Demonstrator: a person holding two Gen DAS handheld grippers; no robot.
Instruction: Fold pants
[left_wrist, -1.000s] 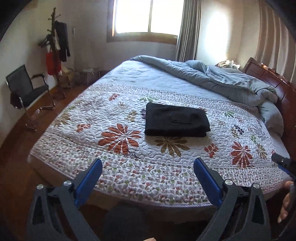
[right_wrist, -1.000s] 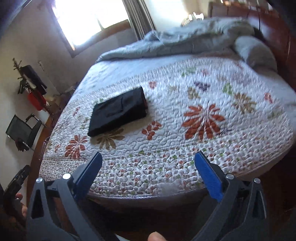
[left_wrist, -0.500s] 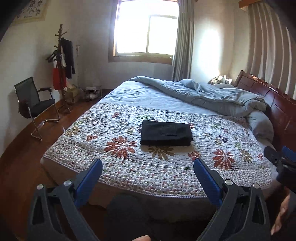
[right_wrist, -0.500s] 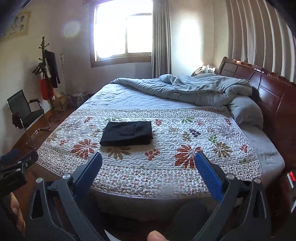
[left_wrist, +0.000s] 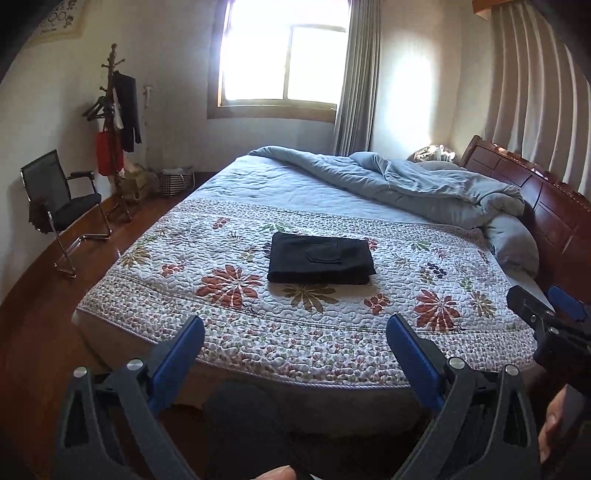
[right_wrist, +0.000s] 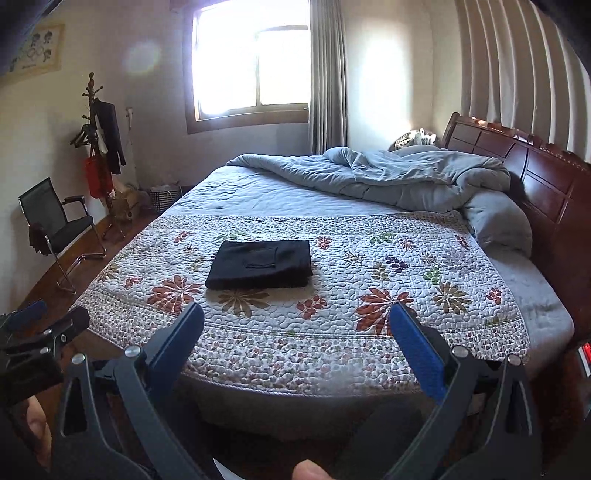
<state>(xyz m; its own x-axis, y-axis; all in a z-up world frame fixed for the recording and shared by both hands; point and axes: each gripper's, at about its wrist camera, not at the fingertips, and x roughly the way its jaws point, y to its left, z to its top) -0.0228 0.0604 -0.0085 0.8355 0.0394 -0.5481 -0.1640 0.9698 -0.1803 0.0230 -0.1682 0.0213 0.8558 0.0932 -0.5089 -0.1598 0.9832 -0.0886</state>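
1. The left gripper (left_wrist: 295, 354) is spread wide with nothing between its blue fingers (left_wrist: 181, 354). It hangs off the near edge of the bed, well apart from any cloth.
2. The right gripper (right_wrist: 295, 350) is likewise released and empty, fingers (right_wrist: 415, 350) far apart, also off the near edge of the bed. Each tool shows at the rim of the other's view, so they sit side by side.
3. Past both tools lies the flowered quilt (left_wrist: 236, 325), spread over the near half of the bed (right_wrist: 543, 314).
4. The pants (left_wrist: 320, 260) rest on that quilt, near its middle and a little left of centre from the right view (right_wrist: 260, 264). They form a flat dark rectangle of several layers, a pocket facing up, edges fairly square.
5. By the look of it the folding is finished or nearly so; neither tool touches the pants.
6. Handling, as a judgement: the cloth looks soft and limp, light to moderate in weight, not fragile and not slippery on the textured quilt. The stack would sag and open if lifted by one corner.
7. If it needs moving or squaring, the best hold would be the thick folded edge along the near side, one tool toward each end, pinching all layers together so the bundle stays shut.
8. Farther out: a rumpled grey duvet (left_wrist: 424, 184) by the wooden headboard (right_wrist: 535, 173), a chair (left_wrist: 62, 206) and a coat stand (right_wrist: 99, 140) at the left wall.
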